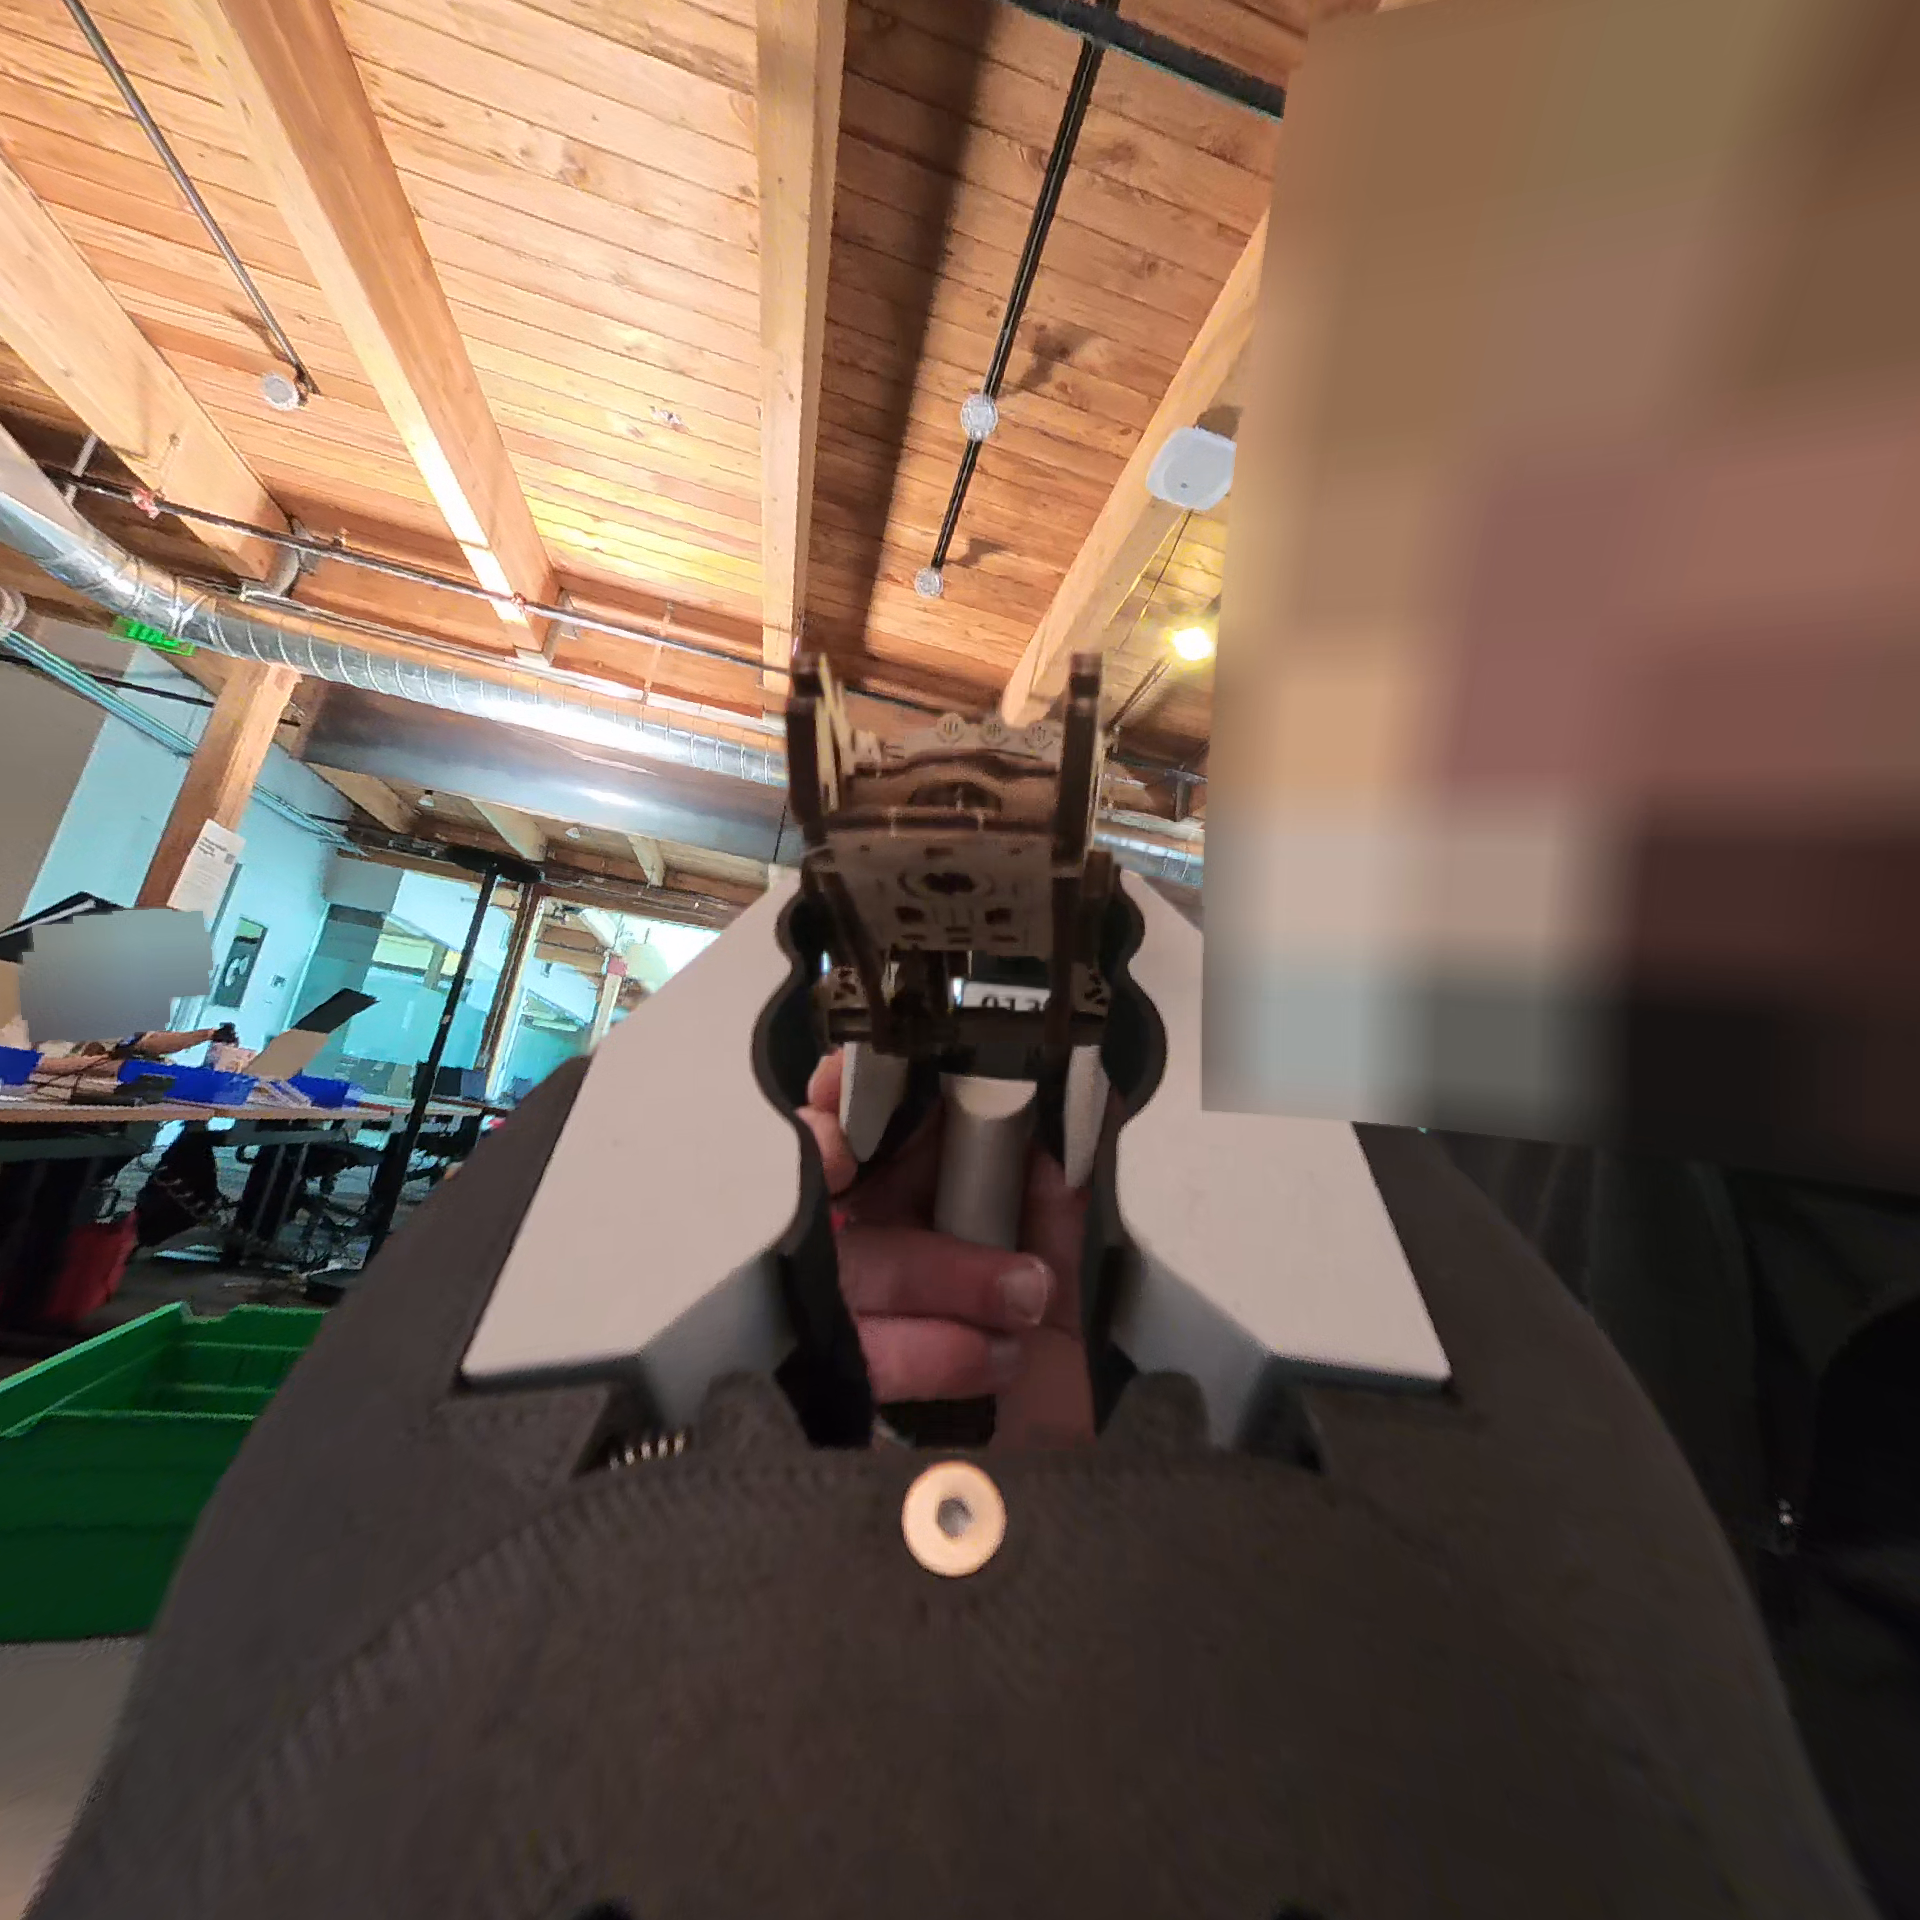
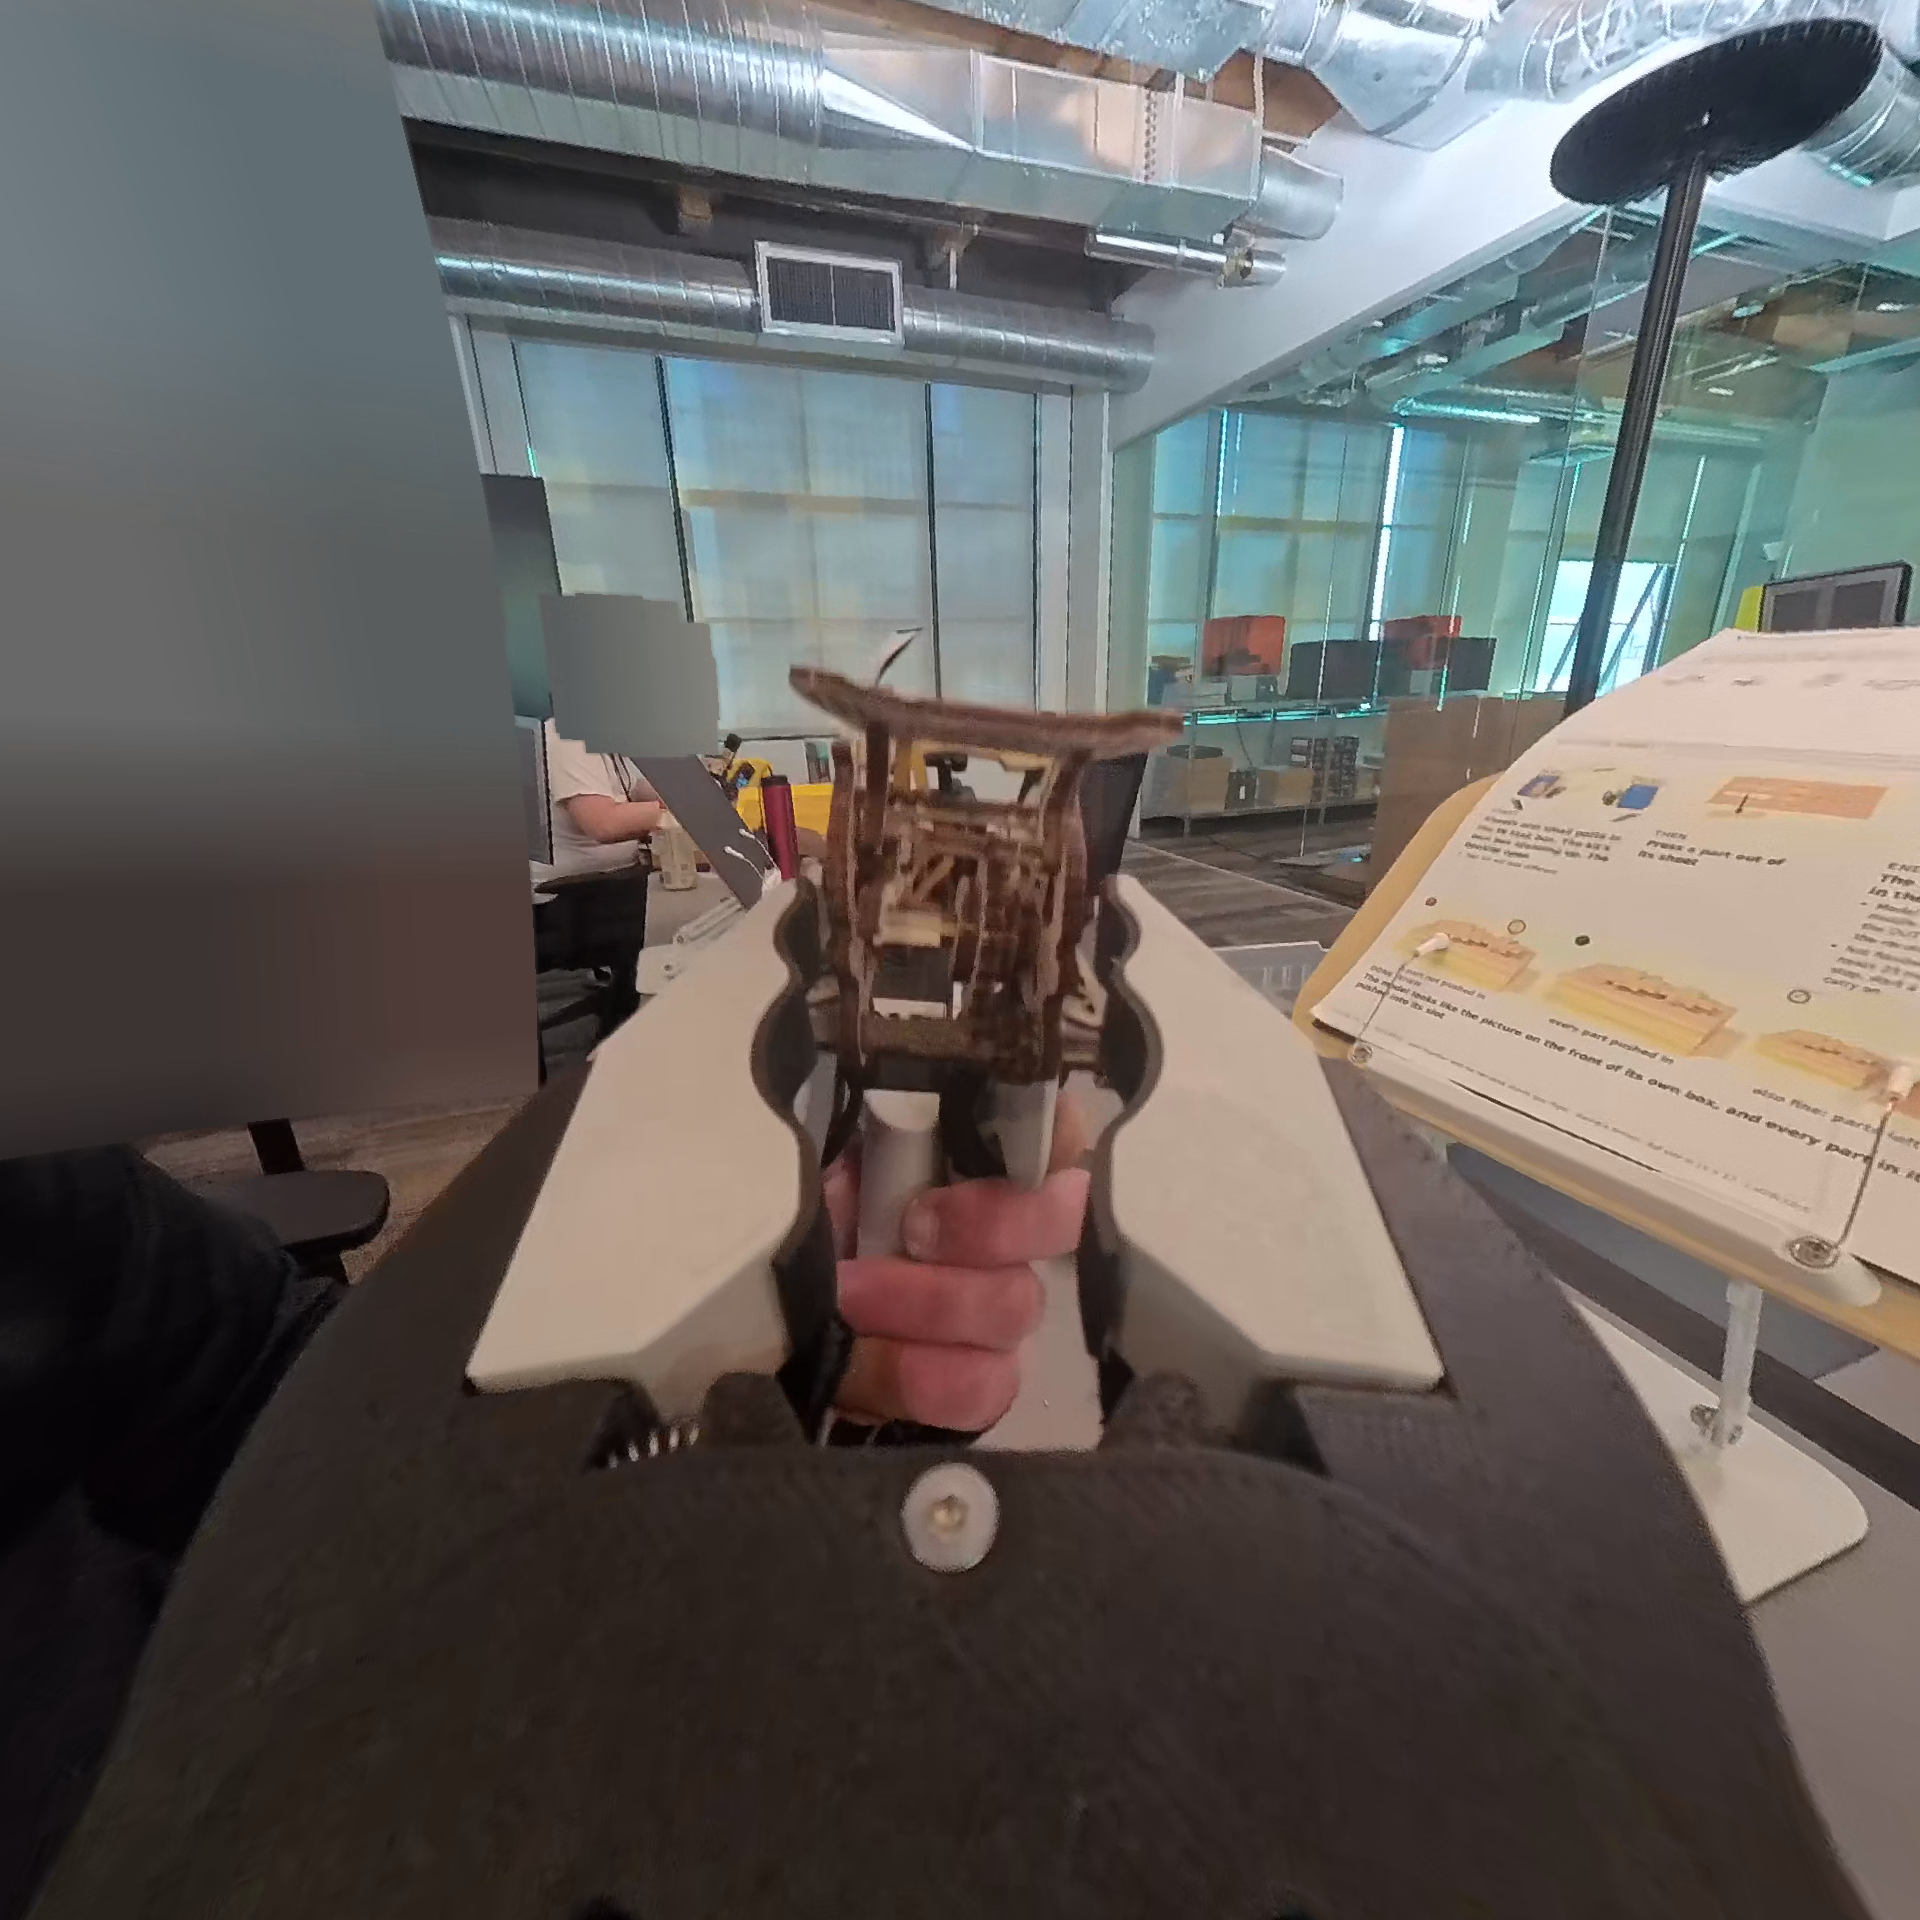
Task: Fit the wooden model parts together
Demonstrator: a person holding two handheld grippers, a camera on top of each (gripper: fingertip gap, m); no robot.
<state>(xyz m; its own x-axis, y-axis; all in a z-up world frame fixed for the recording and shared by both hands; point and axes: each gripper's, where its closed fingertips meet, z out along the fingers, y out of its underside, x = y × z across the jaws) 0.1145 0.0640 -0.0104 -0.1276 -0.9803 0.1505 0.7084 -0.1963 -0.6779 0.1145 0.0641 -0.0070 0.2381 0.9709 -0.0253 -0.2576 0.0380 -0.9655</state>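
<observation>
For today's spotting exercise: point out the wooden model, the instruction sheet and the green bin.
wooden model (image 2: 966, 883), right wrist view, on its latticed middle frame.
instruction sheet (image 2: 1621, 935), right wrist view, on the page's pale printed middle.
green bin (image 1: 114, 1455), left wrist view, on its near outer wall.

The model (image 2: 961, 894) is taken as the landmark. In the right wrist view it is set between the two fingers (image 2: 665, 1122) of the right gripper (image 2: 956, 935); a hand (image 2: 945, 1299) is seen below it, in the gap nearer the camera. A sheet (image 2: 1621, 935) on a stand (image 2: 1756, 1455) is placed to the right of the model. A seated person (image 2: 603, 810) is found to its left, farther back, and windows (image 2: 831, 540) are seen behind it. In the left wrist view the model (image 1: 945, 842) is likewise set between the fingers (image 1: 1247, 1143) of the left gripper (image 1: 951, 935), with beams (image 1: 800, 312) above it, a bin (image 1: 135, 1392) to its lower left, and tables (image 1: 208, 1112) to its left, farther back.
</observation>
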